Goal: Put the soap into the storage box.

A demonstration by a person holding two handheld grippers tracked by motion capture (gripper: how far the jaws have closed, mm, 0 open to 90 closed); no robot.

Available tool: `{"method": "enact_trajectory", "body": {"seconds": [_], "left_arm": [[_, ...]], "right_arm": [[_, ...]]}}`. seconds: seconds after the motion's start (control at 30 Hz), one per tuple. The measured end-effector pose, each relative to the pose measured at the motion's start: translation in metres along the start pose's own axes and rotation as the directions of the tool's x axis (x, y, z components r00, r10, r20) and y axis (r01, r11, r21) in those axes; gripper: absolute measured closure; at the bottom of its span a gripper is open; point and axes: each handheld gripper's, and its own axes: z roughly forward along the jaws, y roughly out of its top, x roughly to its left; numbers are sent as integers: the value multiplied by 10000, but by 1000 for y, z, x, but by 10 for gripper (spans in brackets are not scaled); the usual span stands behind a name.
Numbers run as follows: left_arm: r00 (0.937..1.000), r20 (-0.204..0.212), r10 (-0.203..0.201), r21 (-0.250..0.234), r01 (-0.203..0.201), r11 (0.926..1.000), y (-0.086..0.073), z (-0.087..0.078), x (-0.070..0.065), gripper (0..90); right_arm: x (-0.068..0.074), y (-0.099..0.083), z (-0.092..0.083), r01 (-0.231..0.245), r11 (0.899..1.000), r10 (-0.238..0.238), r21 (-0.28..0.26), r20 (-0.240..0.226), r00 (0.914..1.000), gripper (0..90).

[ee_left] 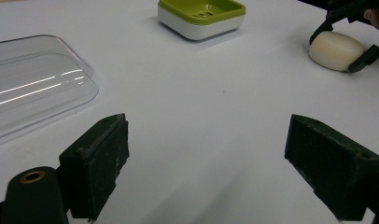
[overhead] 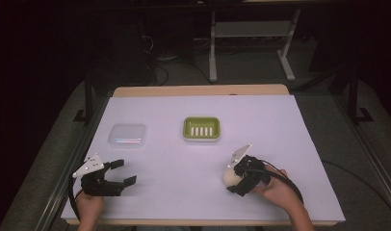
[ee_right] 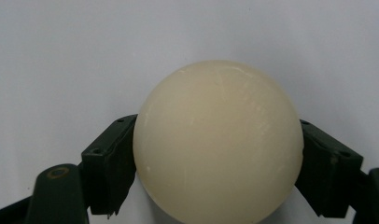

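Soap bar (ee_right: 218,142) | sits between your right gripper (overhead: 238,177) pads, both touching its sides | dish (overhead: 201,128) lies ahead, slightly left | left gripper (overhead: 120,172) wide open, empty, farther off

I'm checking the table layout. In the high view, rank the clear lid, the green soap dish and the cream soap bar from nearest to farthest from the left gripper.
From the left gripper:
1. Clear lid, just beyond it, on the table's left side.
2. Green soap dish, farther back, near the middle.
3. Cream soap bar, across on the right, between the right gripper's jaws.
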Motion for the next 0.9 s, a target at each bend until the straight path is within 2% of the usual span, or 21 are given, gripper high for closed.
{"method": "enact_trajectory", "body": {"seconds": [0.6,0.9], "left_arm": [[10000,-9,-2,14,2,10000,0,0,0,132],[10000,-49,-27,-16,27,10000,-1,-1,1,131]], "right_arm": [[1,0,0,74,10000,-74,26,157,9998,235],[2,2,0,-146,9999,145,74,94,9999,237]]}}
